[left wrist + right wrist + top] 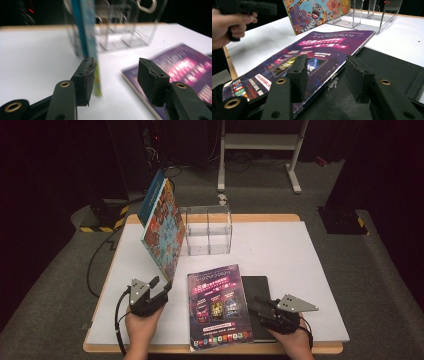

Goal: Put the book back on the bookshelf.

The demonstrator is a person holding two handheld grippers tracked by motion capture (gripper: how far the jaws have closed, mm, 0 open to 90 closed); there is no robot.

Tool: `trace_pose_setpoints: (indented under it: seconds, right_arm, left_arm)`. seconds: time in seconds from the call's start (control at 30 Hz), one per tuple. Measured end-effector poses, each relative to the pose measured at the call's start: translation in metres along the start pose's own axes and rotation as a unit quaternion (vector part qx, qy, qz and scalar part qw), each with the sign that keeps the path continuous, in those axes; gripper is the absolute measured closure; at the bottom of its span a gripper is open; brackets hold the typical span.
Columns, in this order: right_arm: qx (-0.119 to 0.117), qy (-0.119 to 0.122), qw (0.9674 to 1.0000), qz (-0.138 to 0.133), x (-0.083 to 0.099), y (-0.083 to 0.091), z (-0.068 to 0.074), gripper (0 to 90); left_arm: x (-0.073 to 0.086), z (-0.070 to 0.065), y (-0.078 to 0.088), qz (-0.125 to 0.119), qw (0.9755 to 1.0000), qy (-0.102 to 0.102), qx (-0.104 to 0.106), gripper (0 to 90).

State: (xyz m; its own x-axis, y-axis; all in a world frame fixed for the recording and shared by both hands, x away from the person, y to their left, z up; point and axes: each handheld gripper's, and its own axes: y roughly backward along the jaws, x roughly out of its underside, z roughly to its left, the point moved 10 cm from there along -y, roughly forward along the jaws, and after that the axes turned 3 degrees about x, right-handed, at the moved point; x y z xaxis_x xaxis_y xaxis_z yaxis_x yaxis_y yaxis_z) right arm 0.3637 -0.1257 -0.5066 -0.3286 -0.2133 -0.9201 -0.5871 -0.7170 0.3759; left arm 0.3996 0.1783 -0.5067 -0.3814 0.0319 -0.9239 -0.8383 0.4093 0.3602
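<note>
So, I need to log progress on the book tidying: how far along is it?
Early. Done: the picture book stands leaning against the clear divider rack, and the left gripper is open beside its lower edge. In hand: the right gripper, fingers apart, sits at the purple magazine's edge. Left: that magazine and the black book beneath it lie flat.

A purple magazine [218,306] is lying at six o'clock, a cartoon-patterned book [162,226] with a blue spine is leaning at ten, over a white table [280,255].
</note>
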Motion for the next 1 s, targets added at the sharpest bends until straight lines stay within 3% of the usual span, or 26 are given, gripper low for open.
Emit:
trace_pose_setpoints:
  seconds: [0.13, 0.3, 0.37, 0.43, 0.5, 0.57, 0.73, 0.83, 0.87, 1.0]
  right_arm:
    - [0.008, 0.005, 0.9999, 0.002, 0.001, 0.000, -0.002, 50.9]
    - [0.013, 0.012, 0.9998, 0.001, 0.003, 0.001, -0.004, 48.6]
    - [0.020, 0.014, 0.9997, 0.001, 0.003, 0.002, -0.006, 48.3]
    - [0.025, 0.013, 0.9996, 0.001, 0.003, 0.002, -0.008, 47.6]
    - [0.029, 0.010, 0.9995, 0.003, 0.005, 0.002, -0.010, 47.3]
    - [0.033, 0.010, 0.9994, 0.007, 0.007, 0.002, -0.011, 47.3]
    - [0.040, 0.011, 0.9991, 0.012, 0.010, 0.002, -0.012, 47.4]
    - [0.044, 0.009, 0.9989, 0.014, 0.011, 0.002, -0.013, 47.5]
    - [0.046, 0.009, 0.9988, 0.015, 0.011, 0.003, -0.014, 47.6]
    - [0.049, 0.006, 0.9986, 0.016, 0.012, 0.003, -0.016, 47.8]
  left_arm:
    - [0.015, -0.012, -0.005, 0.022, 0.9995, -0.003, 0.023, 47.2]
    - [0.030, -0.028, -0.010, 0.056, 0.9972, -0.032, 0.039, 48.1]
    - [0.035, -0.034, -0.010, 0.063, 0.9965, -0.025, 0.048, 48.0]
    - [0.040, -0.042, -0.010, 0.074, 0.9948, -0.003, 0.071, 45.9]
    - [0.045, -0.049, -0.011, 0.088, 0.9919, 0.014, 0.091, 43.9]
    - [0.052, -0.059, -0.013, 0.108, 0.9869, 0.032, 0.115, 39.4]
    - [0.065, -0.072, -0.022, 0.147, 0.9798, 0.036, 0.131, 30.7]
    - [0.065, -0.076, -0.026, 0.154, 0.9785, 0.039, 0.132, 28.1]
    - [0.065, -0.077, -0.027, 0.158, 0.9770, 0.045, 0.136, 27.9]
    - [0.064, -0.081, -0.031, 0.160, 0.9777, 0.043, 0.129, 24.6]
